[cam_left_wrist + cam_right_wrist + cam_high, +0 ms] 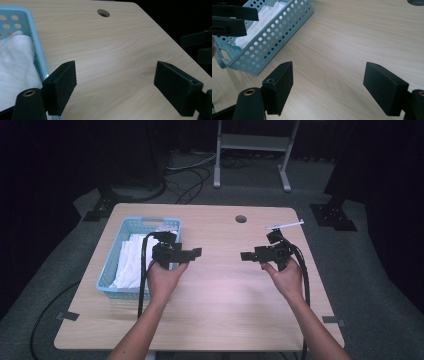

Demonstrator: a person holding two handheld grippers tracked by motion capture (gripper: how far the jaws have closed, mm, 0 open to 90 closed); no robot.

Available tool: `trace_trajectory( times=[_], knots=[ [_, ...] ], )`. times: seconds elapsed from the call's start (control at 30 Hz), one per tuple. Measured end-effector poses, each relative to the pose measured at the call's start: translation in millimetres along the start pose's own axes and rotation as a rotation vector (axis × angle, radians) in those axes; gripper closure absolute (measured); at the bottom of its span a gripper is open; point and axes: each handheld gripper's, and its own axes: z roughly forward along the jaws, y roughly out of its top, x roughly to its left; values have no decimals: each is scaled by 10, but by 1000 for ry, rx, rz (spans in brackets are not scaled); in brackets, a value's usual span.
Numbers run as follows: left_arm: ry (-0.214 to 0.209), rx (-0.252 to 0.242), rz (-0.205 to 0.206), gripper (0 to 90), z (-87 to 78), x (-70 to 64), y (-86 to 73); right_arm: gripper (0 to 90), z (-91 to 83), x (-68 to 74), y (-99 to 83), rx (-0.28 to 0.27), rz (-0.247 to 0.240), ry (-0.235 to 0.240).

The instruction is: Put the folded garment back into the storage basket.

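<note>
On the light wooden table (220,290) there is one pale blue perforated plastic basket (112,270) at the left side, and it holds white folded cloth (131,262) whose number of pieces is hard to count. Two black grippers are held above the table, the left gripper (192,252) just beside the basket and the right gripper (247,256) well apart from it, both with jaws wide apart and empty. One round hole (241,218) is in the far part of the table, and the basket is cut off at the edge in the left gripper view.
</note>
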Motion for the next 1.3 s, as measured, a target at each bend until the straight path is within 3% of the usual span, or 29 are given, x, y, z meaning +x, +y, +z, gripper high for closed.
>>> trace_trajectory(
  times=[0.27, 0.8, 1.3],
  knots=[
    [7, -4, 24, 157, 60, -106, -49, 239, -84, -90, -94, -16, 7, -8],
    [-6, -6, 31, 126, 204, -236, -246, 239, -159, -238, -333, -29, 9, -27],
    [-14, 9, 58, 112, 298, -348, -295, 231, -250, -397, -586, -17, 31, -61]
  ],
)
